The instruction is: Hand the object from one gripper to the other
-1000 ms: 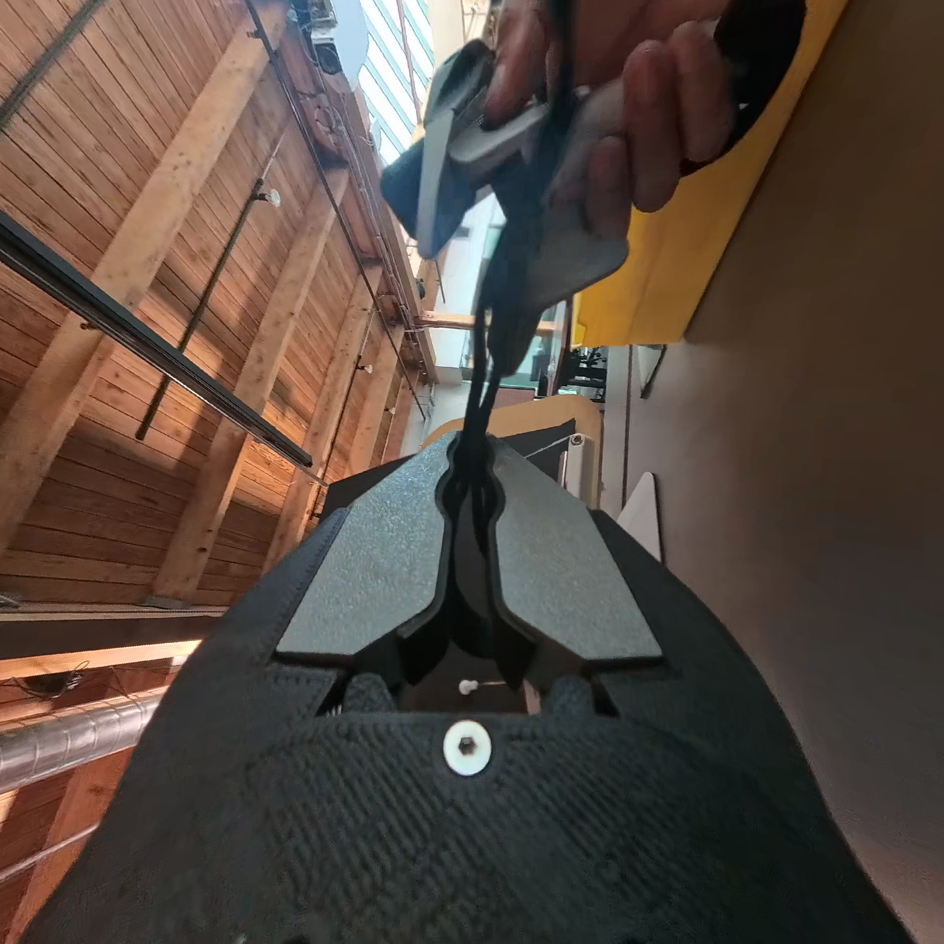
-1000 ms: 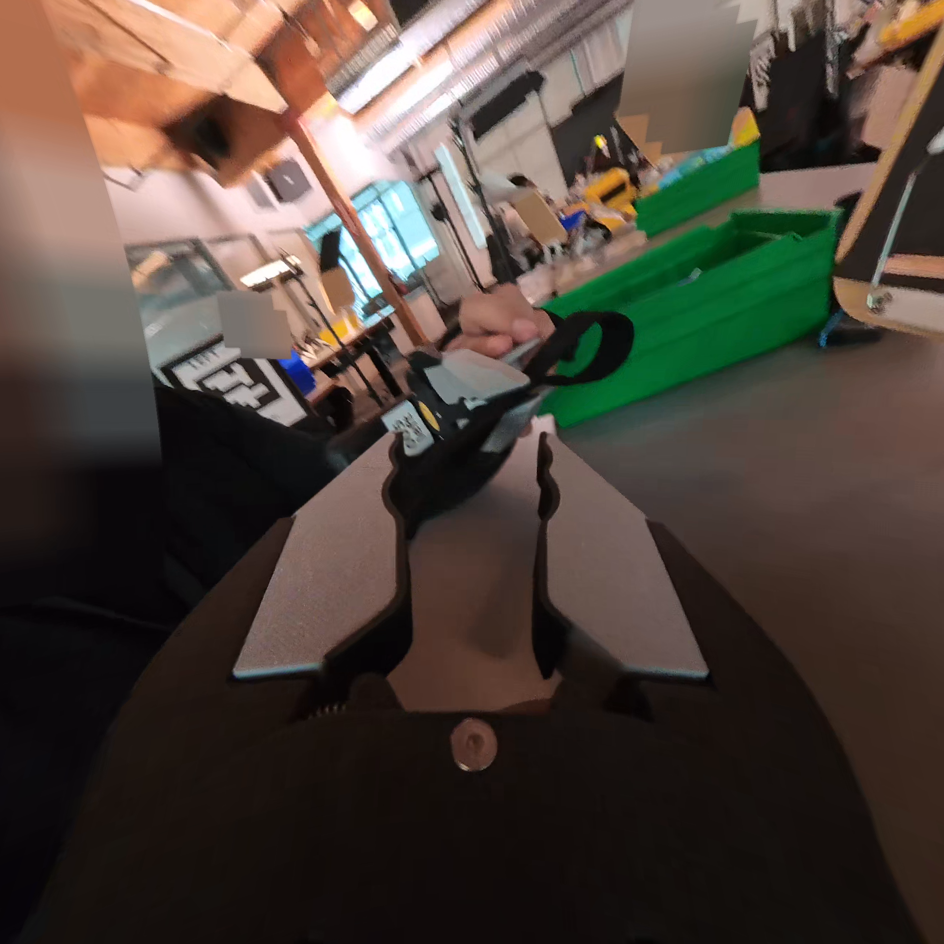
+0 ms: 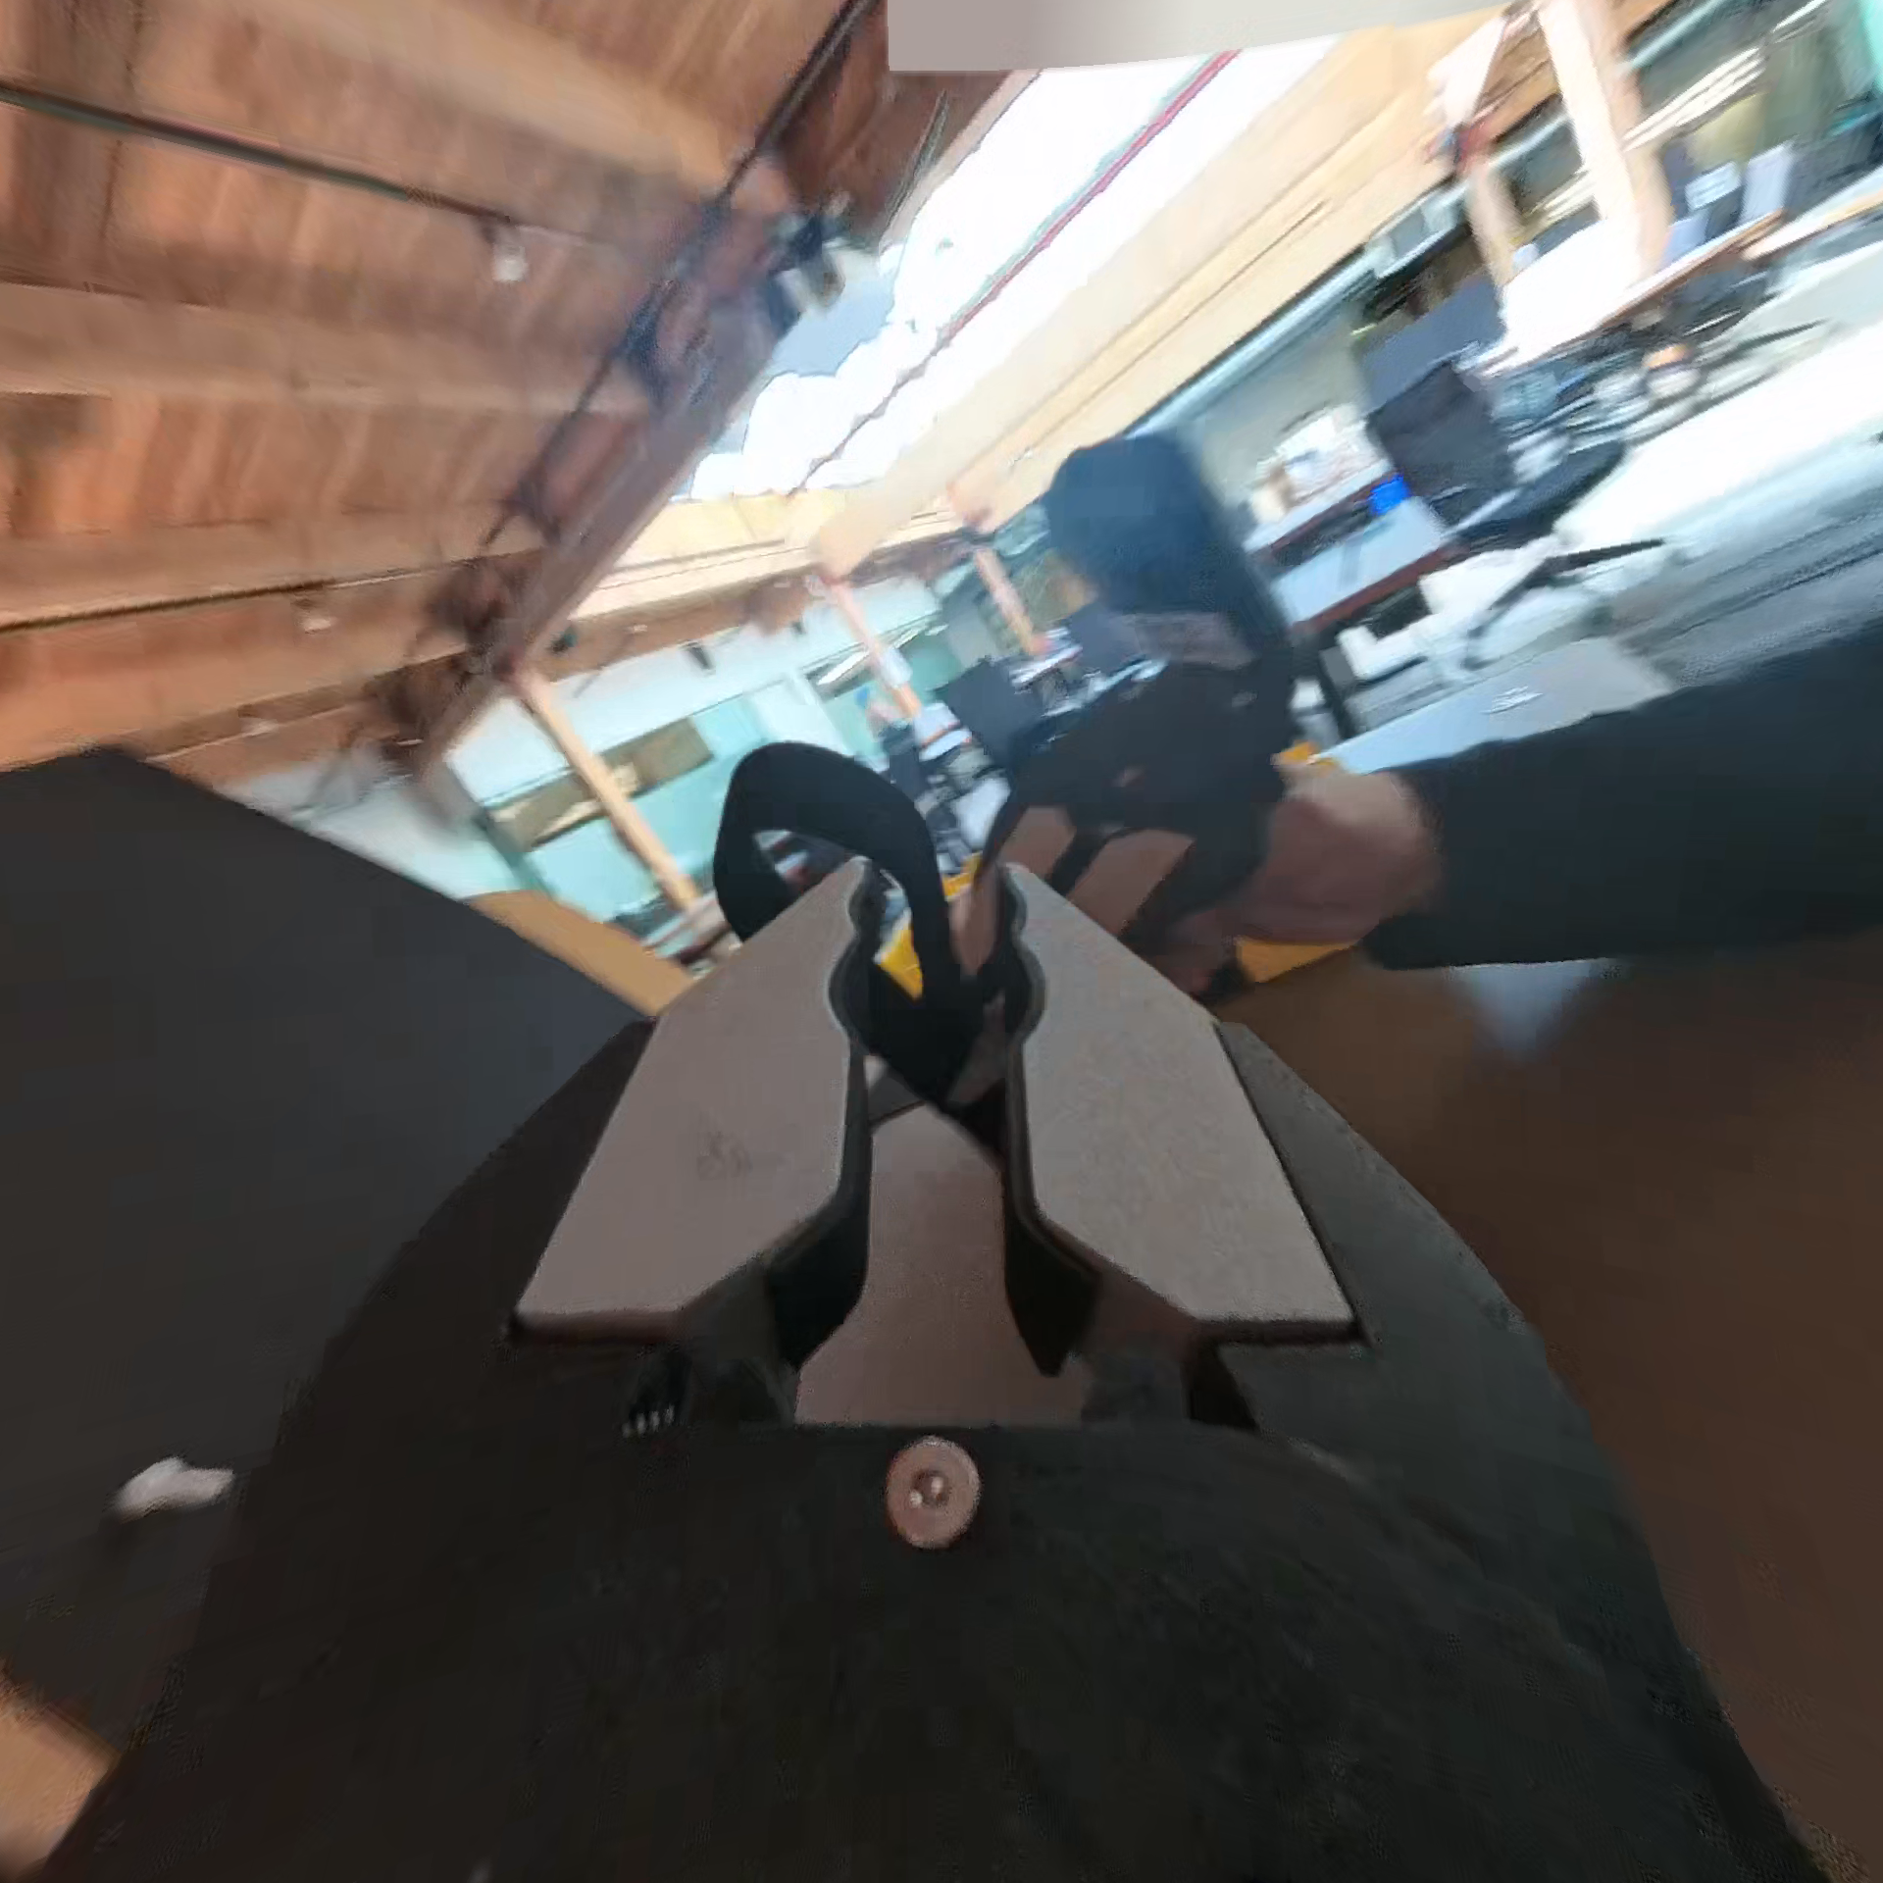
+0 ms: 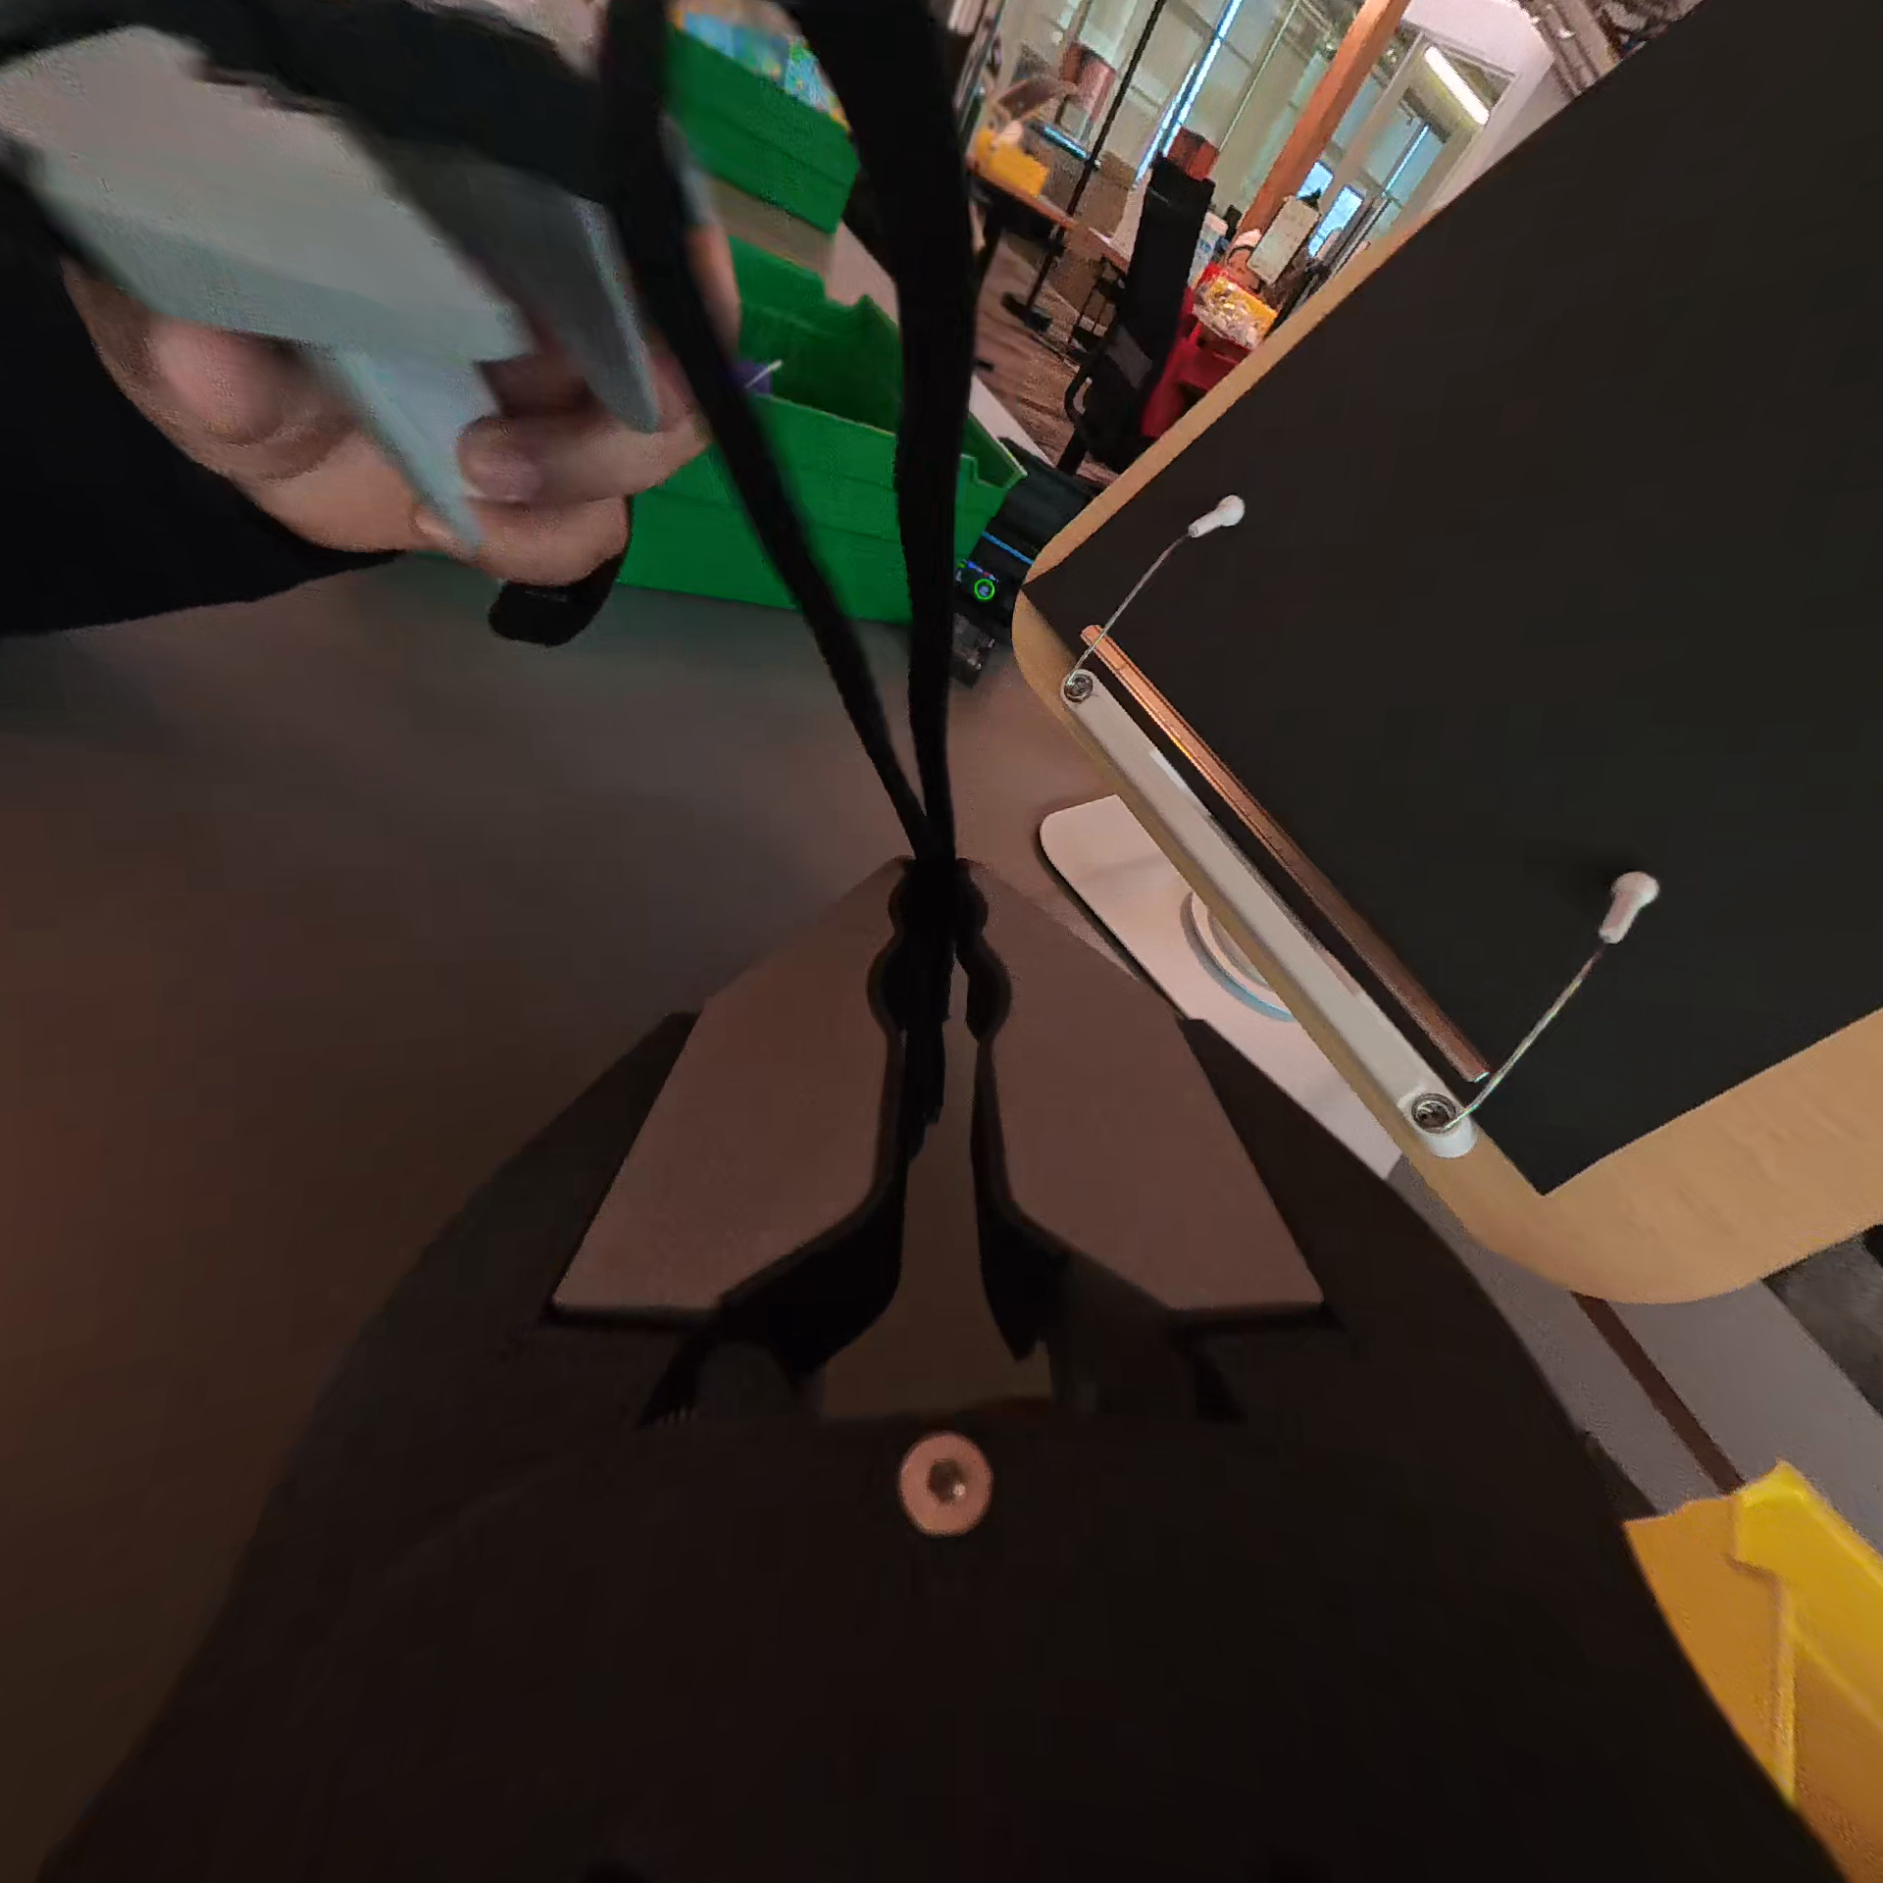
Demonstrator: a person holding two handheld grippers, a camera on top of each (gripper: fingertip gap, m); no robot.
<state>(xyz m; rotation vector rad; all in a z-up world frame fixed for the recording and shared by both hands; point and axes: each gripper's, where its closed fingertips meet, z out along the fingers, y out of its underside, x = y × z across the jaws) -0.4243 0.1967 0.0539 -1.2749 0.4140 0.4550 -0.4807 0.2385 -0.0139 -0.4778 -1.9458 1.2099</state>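
The object is a black strap point(image 4: 876, 632). In the right wrist view my right gripper point(image 4: 932, 897) is shut on its lower end, and two strands run up and left to my left gripper point(image 4: 336, 255), which a hand holds. In the left wrist view my left gripper point(image 3: 932, 897) has its jaws narrowly apart, closed on the strap, whose loop point(image 3: 815, 815) sticks out past the fingertips. Just beyond, to the right, a hand point(image 3: 1325, 876) in a dark sleeve holds the other gripper. Both views are motion-blurred.
Green bins point(image 4: 815, 489) stand behind on the grey table point(image 4: 357, 866). A black board with a wooden edge point(image 4: 1477, 611) on a white base point(image 4: 1121, 876) stands close on the right. A yellow bin point(image 4: 1773, 1651) is at lower right. A person point(image 3: 1151, 571) sits in the background. Spacing between my two grippers at the tips: around 10 cm.
My right gripper was open and empty; it has closed on the strap. My left gripper has swung down from facing the ceiling, still holding the strap. The grippers are now close together.
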